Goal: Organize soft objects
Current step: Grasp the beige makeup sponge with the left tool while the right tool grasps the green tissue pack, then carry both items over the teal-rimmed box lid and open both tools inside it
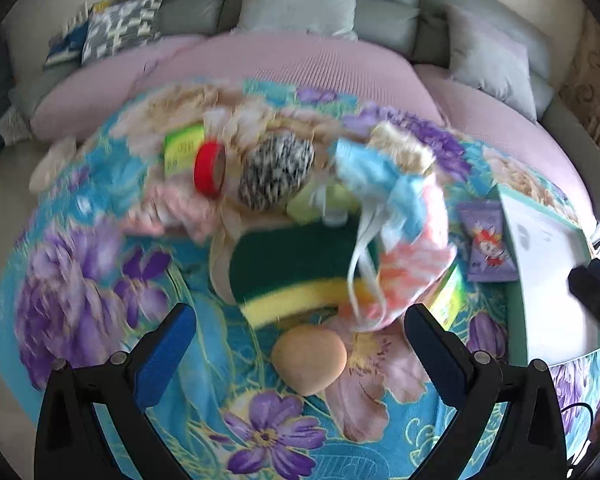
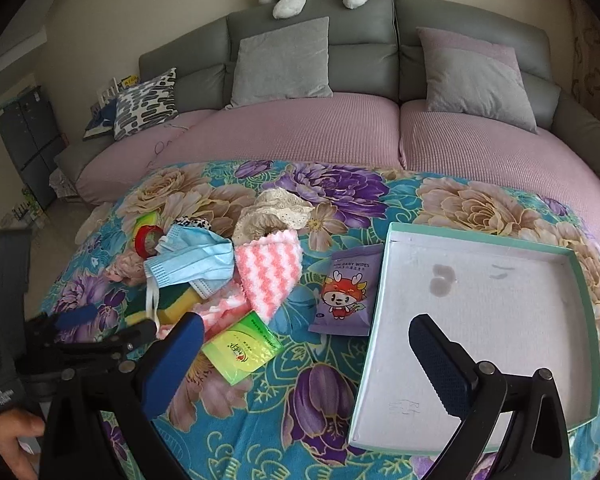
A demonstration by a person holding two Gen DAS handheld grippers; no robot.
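Left wrist view: blurred, with left gripper (image 1: 300,332) spread wide and holding nothing, poised low over the floral blanket (image 1: 80,280). Directly between the blue pads, a peach makeup sponge (image 1: 309,360), not touched by either pad. Just beyond, a green-and-yellow scouring sponge (image 1: 296,276) under a blue face mask (image 1: 376,184) whose white straps trail across it. Further back, a black-and-white fuzzy item (image 1: 276,172), too blurred to name, beside a red tape roll (image 1: 208,168) and a green tissue pack (image 1: 182,148). Toward the right edge of the blanket, a purple wipes packet (image 1: 488,244) beside a teal-rimmed tray (image 1: 572,224).

Right wrist view: right gripper (image 2: 304,344) likewise spread wide and carrying nothing, hanging above the near left corner of the tray (image 2: 386,280). Inside the tray, only bare white lining with a few stains. On the blanket (image 2: 460,208), left of the tray, the pile: face mask (image 2: 192,264), pink-and-white wavy cloth (image 2: 272,276), cream lace piece (image 2: 272,212), second green tissue pack (image 2: 242,350), wipes packet (image 2: 346,296).

Judging by the bare tray and the untouched heap, sorting barely begun; every soft item apparently left to move, with the makeup sponge likely first.
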